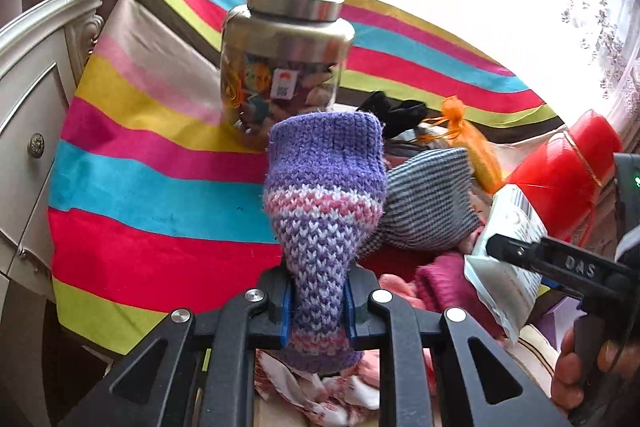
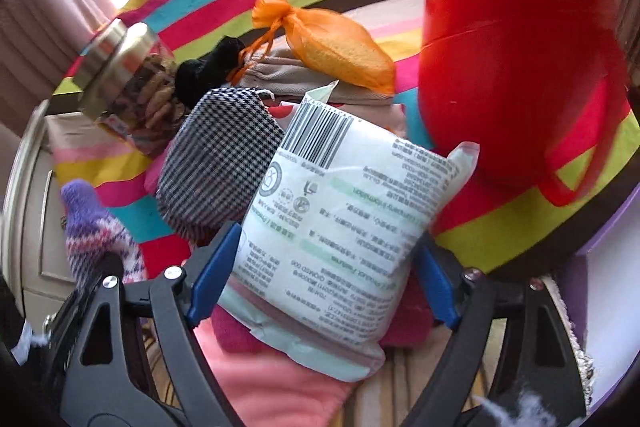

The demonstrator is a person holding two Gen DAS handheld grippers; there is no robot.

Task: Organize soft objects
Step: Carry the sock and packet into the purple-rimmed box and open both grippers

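My left gripper [image 1: 318,291] is shut on a purple, pink and white knitted mitten [image 1: 324,187]. It holds the mitten upright above the striped cloth [image 1: 160,195], cuff end up; the mitten [image 2: 92,227] also shows at the left of the right wrist view. My right gripper [image 2: 324,279] has a white printed packet [image 2: 352,195] with a barcode between its blue pads, which touch both of its sides. In the left wrist view one black finger of the right gripper [image 1: 520,253] lies across that packet [image 1: 508,223], and a hand grips the handle at the lower right.
A steel-lidded glass jar [image 1: 280,59] stands on the cloth behind the mitten. A checked pouch [image 2: 216,163], a black item [image 2: 212,67], an orange mesh bag [image 2: 332,43] and a big red cushion [image 2: 520,67] lie around the packet. Pink clothes [image 2: 272,379] lie underneath. A white cabinet [image 1: 32,107] stands left.
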